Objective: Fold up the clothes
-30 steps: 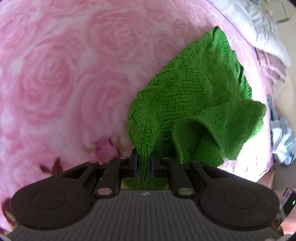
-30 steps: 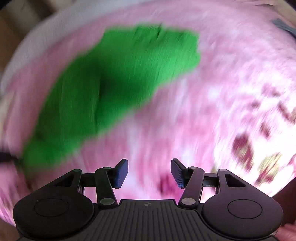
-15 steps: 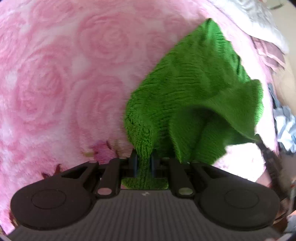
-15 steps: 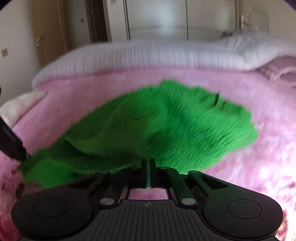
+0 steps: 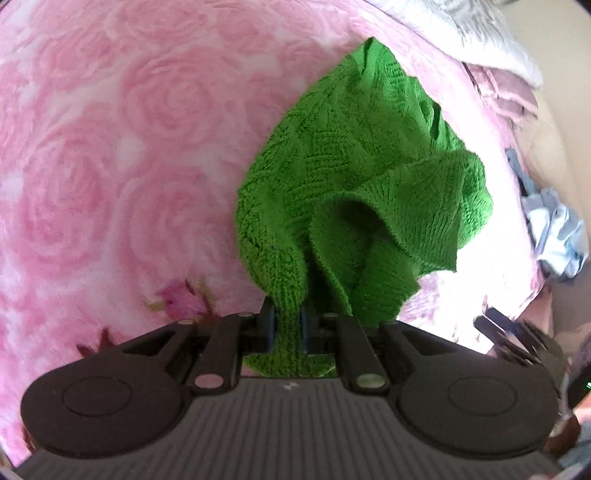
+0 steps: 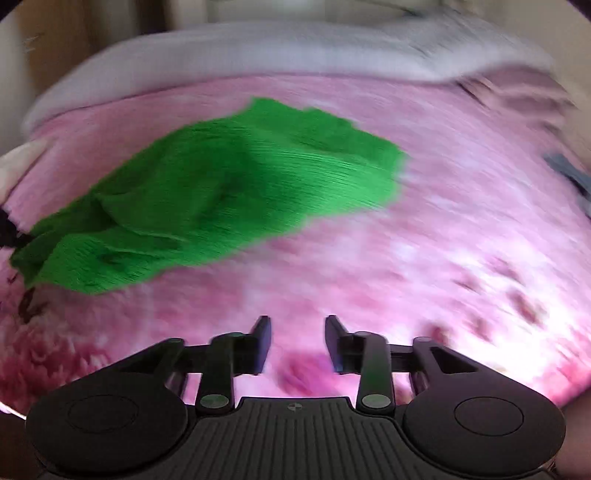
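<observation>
Left tool [image 5: 287, 328] was clamped on a bunched edge of the green knit garment [image 5: 354, 192]. Same grip as a second earlier; the jaws stood nearly together with knit squeezed between and a tuft poking out behind. The garment draped away from the jaws onto the pink rose blanket [image 5: 129, 147] of the bed. Its lower right flap had curled under more than a second before, forming a hollow fold near the jaws.

Right tool [image 6: 297, 341] was opening, with nothing between its pads. Half a second earlier it had been shut on the near edge of the green knit garment [image 6: 229, 192]; now that edge lay free on the blanket and the tool had pulled back, well apart from the cloth. The right view was motion-blurred.

Edges: the garment's far tip pointed toward the white bedding [image 5: 480, 33] at the far side. In the left view its right corner sat near the bed's edge, where light-blue cloth [image 5: 557, 243] lay beyond. The right tool showed blurred at the left view's lower right [image 5: 517, 339].

Open room: wide bare blanket to the left of the garment in the left view. In the right view, bare pink rose blanket [image 6: 424, 258] ran in front and to the right of the garment.
</observation>
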The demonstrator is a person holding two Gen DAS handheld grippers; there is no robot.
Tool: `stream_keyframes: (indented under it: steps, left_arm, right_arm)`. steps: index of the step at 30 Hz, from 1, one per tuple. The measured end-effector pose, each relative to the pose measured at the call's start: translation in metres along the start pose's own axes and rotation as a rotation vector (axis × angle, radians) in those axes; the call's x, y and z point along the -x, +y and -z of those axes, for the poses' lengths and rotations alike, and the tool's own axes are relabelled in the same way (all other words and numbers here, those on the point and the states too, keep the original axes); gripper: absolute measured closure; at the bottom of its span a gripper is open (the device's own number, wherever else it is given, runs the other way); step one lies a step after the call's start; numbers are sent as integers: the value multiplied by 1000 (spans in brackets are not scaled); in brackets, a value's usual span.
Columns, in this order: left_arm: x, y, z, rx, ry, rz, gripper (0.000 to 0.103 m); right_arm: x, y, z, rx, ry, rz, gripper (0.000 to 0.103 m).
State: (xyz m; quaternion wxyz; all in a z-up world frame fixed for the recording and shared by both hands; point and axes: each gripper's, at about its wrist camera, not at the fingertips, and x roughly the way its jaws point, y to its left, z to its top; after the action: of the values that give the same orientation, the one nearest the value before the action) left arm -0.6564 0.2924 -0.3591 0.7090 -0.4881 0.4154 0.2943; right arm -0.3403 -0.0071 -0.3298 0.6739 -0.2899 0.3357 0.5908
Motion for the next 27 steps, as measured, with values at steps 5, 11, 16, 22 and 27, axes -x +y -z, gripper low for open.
stream_keyframes:
  steps: [5,11,16,22,27]
  left_arm:
    - [-1,10,0,12,8,-7,93]
    - [-7,15,1,25,8,1,93]
    - [2,14,3,2,1,64,93]
    - [4,1,22,-97,108,131,93]
    - [3,-4,31,-186,234,117,93]
  right_arm:
    - [-56,48,-9,137,-100,-67,66]
    - [-70,57,-31,132,-224,-54,102]
    - [-35,37,-42,139,-172,-5,102]
    - [46,16,2,235,331,-119,102]
    - [42,-29,28,-27,593,-183,92]
